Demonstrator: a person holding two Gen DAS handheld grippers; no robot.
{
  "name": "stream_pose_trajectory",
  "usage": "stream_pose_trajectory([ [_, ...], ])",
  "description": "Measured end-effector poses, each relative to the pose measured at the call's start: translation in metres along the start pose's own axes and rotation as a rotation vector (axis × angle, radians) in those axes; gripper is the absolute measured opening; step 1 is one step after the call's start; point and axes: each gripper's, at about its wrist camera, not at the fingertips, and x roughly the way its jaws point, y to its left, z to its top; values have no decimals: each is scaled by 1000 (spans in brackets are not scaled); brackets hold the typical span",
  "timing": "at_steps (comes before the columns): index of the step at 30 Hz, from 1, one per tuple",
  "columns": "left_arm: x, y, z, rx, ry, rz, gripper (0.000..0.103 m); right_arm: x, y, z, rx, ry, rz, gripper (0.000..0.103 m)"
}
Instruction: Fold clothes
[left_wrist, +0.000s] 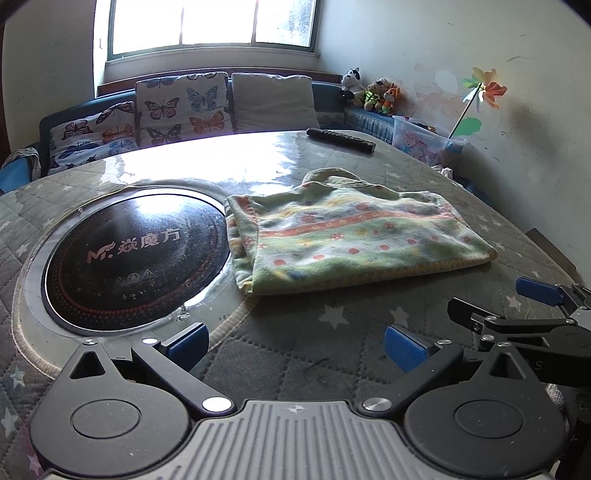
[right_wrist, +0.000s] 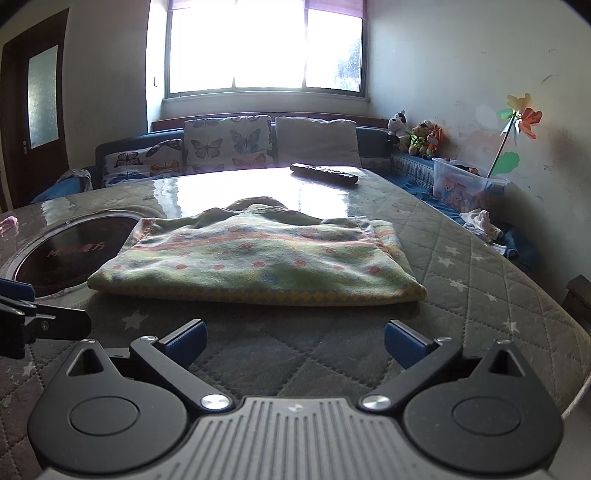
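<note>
At the left of the bench (left_wrist: 295, 369) sat one round black cooktop (left_wrist: 136, 254) set into the quilted cover, and the left edge of the folded garment (left_wrist: 347, 236) overlapped its rim. That overlap looked like the first hazard: a further fold dragged leftward could pull cloth onto the glass, where it would likely slide rather than hold its crease. The left gripper (left_wrist: 295, 345) hovered just short of the garment's near edge, its jaws spread wide and holding nothing. The garment itself, one green fleece piece with orange flower bands, lay folded near the middle of the bench, with its neckline toward the window. Its left side showed loose stacked layers, so a pinch there might catch only the top layer and open the fold. The right gripper (right_wrist: 295, 341) also faced the near hem, jaws parted and empty. The two tools sat close side by side; each one's tip showed in the other's view, so a careless inward reach could knock them together.

Counted left to right: one cooktop, one garment, two grippers, one remote control (right_wrist: 324, 172) at the far edge, one small heap of other clothes (right_wrist: 484, 225) off the right side, three plush toys (right_wrist: 417, 134), one clear storage box (right_wrist: 461, 186) and one pinwheel (right_wrist: 522, 118).
</note>
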Motion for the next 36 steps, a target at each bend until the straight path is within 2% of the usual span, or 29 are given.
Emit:
stream_pose_trajectory([
  [36,-10,-17,-22,26,1,1,103,-16,3,-18,25,0,34,103],
])
